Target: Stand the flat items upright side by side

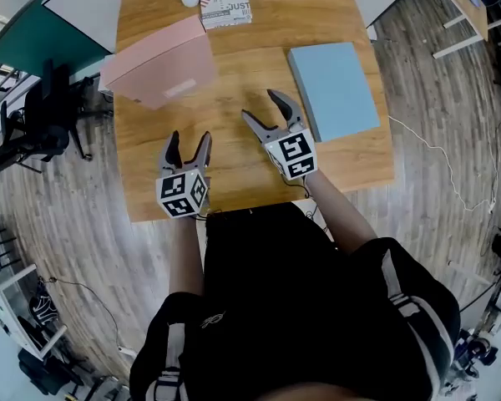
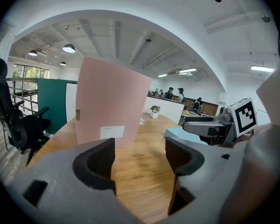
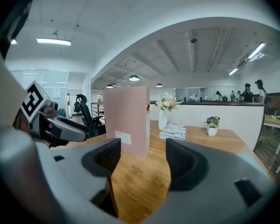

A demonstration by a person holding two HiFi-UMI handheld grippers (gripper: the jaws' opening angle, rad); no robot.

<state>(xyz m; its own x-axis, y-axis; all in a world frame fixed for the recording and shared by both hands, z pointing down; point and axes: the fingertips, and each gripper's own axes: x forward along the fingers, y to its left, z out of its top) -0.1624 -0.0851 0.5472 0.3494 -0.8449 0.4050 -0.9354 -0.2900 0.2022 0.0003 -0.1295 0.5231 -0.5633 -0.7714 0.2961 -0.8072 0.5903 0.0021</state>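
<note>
Standing pink folder (image 1: 163, 65) w/ mags (image 1: 225, 2) behind — blue folder (image 1: 334, 90) flat.

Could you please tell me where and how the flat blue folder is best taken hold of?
Probably by its near short edge, coming from the person's side with the right hand-held gripper, which is open and closest. The blue folder lies flat and thin on the table, so only an edge offers the jaws a bite.

My left gripper (image 1: 189, 140) and right gripper (image 1: 261, 107) are grey, with black ribbed pads (image 2: 101, 161) and a cube (image 1: 182, 193) of black-and-white square markers each. I wear a black top (image 1: 284, 307), pale stripes (image 1: 398, 301) on its sleeves.
</note>
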